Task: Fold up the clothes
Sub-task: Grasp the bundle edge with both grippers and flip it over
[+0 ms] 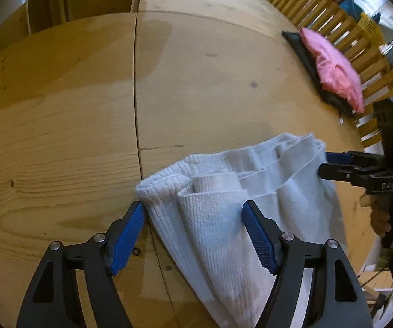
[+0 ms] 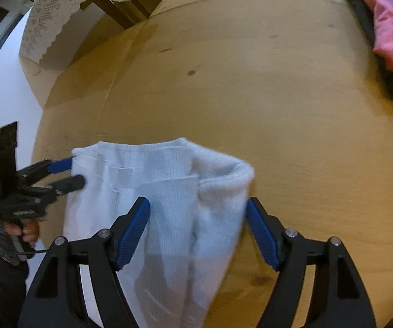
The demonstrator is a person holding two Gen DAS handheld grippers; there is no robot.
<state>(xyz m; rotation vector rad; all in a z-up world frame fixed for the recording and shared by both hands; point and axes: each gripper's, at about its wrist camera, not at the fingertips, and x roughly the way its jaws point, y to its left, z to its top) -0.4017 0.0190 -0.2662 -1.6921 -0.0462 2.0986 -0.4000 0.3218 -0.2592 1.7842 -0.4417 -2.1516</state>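
Note:
A white ribbed garment, folded into several layers, is bunched over the wooden table. My left gripper is at its left end, blue pads wide apart on either side of the bunched layers; the cloth also runs behind the right finger. My right gripper straddles the opposite end in the same way. Each wrist view shows the other gripper from the side, the right gripper and the left gripper, with a gap between its fingers at the cloth's corner. The lower cloth is blurred.
A folded pink garment lies on a dark folded one at the table's far right. A wooden slat fence runs behind it. A lace cloth hangs at the far left. A hand holds the left gripper's handle.

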